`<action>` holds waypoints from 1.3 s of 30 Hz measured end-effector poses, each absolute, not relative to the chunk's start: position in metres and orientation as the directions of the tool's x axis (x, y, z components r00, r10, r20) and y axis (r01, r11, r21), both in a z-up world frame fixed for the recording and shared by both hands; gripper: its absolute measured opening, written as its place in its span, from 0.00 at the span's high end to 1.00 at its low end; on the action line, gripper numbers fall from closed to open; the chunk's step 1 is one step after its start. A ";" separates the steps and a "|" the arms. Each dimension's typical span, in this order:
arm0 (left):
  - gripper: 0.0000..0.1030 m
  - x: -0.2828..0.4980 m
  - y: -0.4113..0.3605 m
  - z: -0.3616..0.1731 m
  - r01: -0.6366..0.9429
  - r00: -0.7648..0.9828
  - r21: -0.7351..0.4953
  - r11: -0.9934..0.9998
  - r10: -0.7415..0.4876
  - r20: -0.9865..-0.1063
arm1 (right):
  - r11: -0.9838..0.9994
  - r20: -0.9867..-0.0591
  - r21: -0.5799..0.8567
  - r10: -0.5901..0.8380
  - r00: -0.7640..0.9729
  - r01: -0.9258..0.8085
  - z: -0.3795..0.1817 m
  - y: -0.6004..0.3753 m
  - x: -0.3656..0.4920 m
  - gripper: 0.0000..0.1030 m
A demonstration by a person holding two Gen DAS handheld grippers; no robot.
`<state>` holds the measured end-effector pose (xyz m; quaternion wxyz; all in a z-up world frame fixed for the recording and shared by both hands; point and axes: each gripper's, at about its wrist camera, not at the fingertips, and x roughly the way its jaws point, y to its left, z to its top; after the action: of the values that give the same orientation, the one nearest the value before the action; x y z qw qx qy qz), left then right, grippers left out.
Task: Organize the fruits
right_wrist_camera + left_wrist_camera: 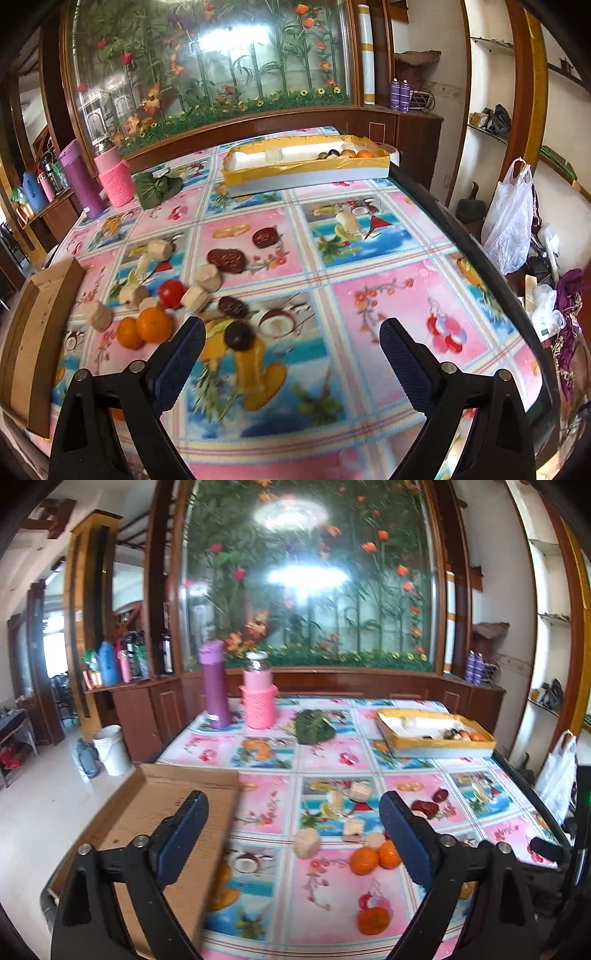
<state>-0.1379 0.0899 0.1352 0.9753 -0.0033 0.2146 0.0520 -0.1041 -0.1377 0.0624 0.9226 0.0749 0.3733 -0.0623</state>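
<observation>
Loose fruits lie mid-table on a flowered cloth: two oranges [373,857] side by side, a third orange [373,919] nearer, pale cut chunks [306,842] and dark red dates [424,807]. In the right wrist view I see the oranges [146,328], a red tomato [171,293], the pale chunks [207,277], the dates [226,260] and a dark round fruit [239,336]. A yellow-rimmed tray [436,743] at the far right holds several fruits [351,153]. My left gripper [293,834] and my right gripper [291,350] are both open and empty above the near table.
A flat cardboard box [177,819] lies at the near left edge. A purple flask [214,683], a pink jar [258,696] and a green leafy bundle [314,725] stand at the back. A white plastic bag [511,221] hangs right of the table.
</observation>
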 end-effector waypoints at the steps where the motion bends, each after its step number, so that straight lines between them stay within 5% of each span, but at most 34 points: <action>1: 0.07 -0.141 0.093 0.137 -0.112 0.905 0.019 0.993 0.110 -0.411 | 0.983 -0.695 0.098 -0.045 0.718 0.156 0.062 -0.132 -0.107 0.06; 27: 0.07 -0.139 0.133 0.111 -0.066 0.836 -0.056 0.996 0.025 -0.547 | 0.994 -0.718 0.114 0.081 0.691 0.002 0.056 -0.073 -0.128 0.05; 39: 0.07 -0.115 0.197 0.088 -0.160 0.776 -0.098 0.982 0.064 -0.628 | 0.980 -0.712 0.149 0.197 0.674 -0.129 0.043 -0.059 -0.127 0.05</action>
<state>-0.1148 0.1971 0.0881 0.9394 -0.0730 0.3295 0.0595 -0.1273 -0.0586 0.0428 0.9139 0.0430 0.3936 0.0893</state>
